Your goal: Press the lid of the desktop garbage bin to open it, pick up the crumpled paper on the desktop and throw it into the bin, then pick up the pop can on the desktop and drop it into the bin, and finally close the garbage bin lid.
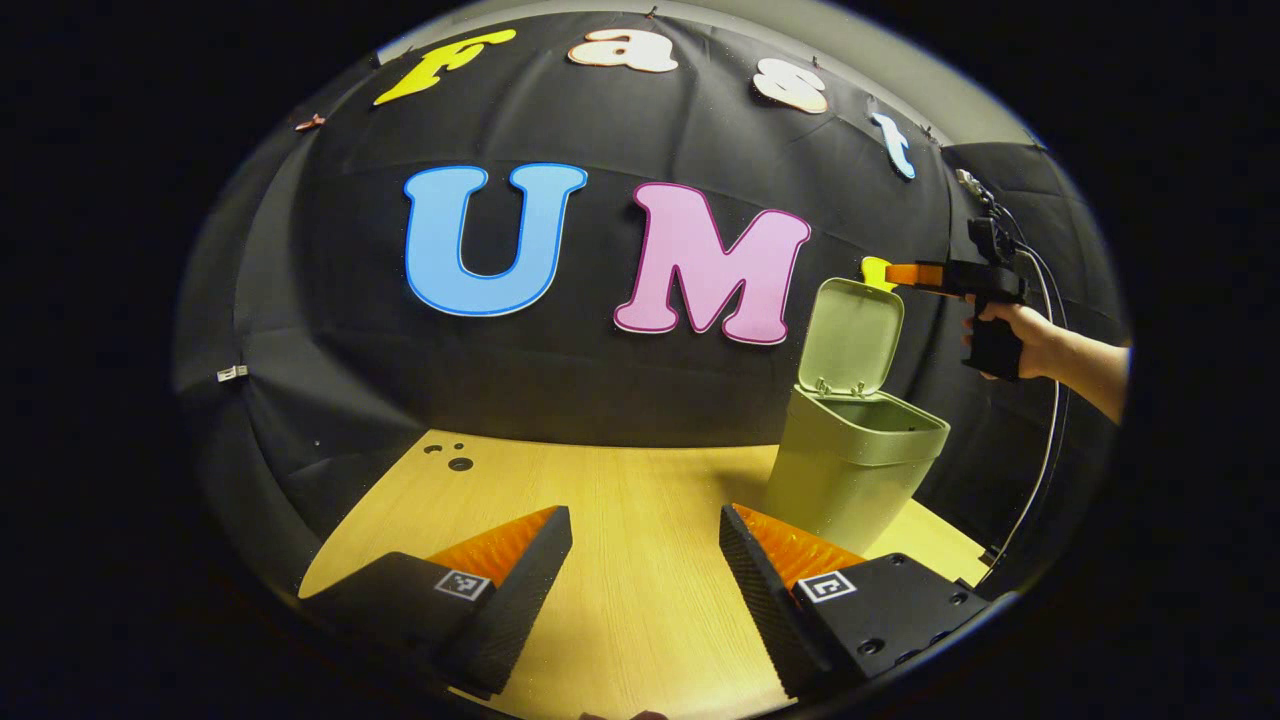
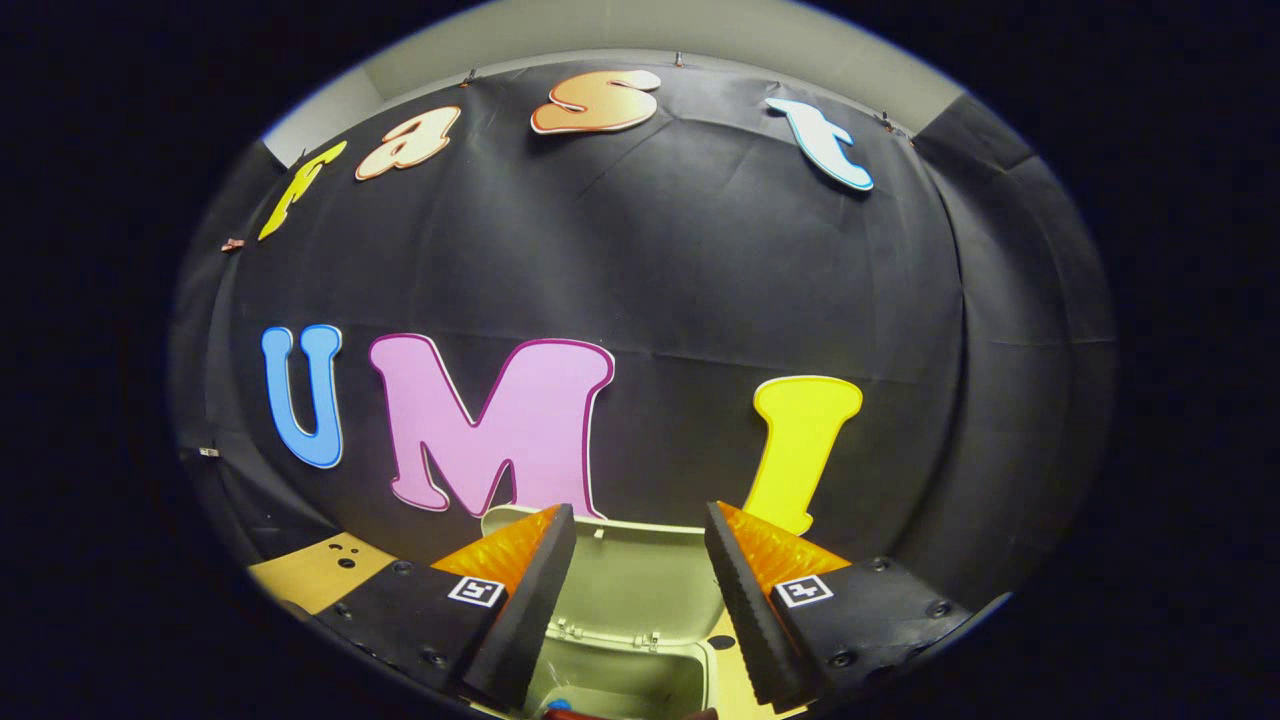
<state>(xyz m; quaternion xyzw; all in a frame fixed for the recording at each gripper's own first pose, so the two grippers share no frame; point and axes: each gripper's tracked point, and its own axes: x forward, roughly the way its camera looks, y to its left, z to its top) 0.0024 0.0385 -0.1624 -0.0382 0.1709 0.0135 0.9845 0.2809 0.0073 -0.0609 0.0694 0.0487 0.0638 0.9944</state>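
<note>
Garbage bin (image 1: 850,480): stands on the tabletop (image 1: 640,560), lid (image 1: 850,335) raised upright at its back edge. Right gripper (image 1: 905,273): held in a hand (image 1: 1020,335) just above the lid's top edge; in the right gripper view its fingers (image 2: 520,600) are parted and empty, directly over the bin's mouth. Left gripper (image 1: 645,560): fingers apart, empty, low over the tabletop near the bin. Judged progress: opening done, and probably both drops; lid closing remains.

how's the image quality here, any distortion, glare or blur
Left gripper view: strong fisheye bend, the table edge curves; the bin is sharp, evenly lit, no glare. Right gripper view: same bulge on the wall; the raised lid near the bottom edge looks dimmer, slightly soft.
</note>
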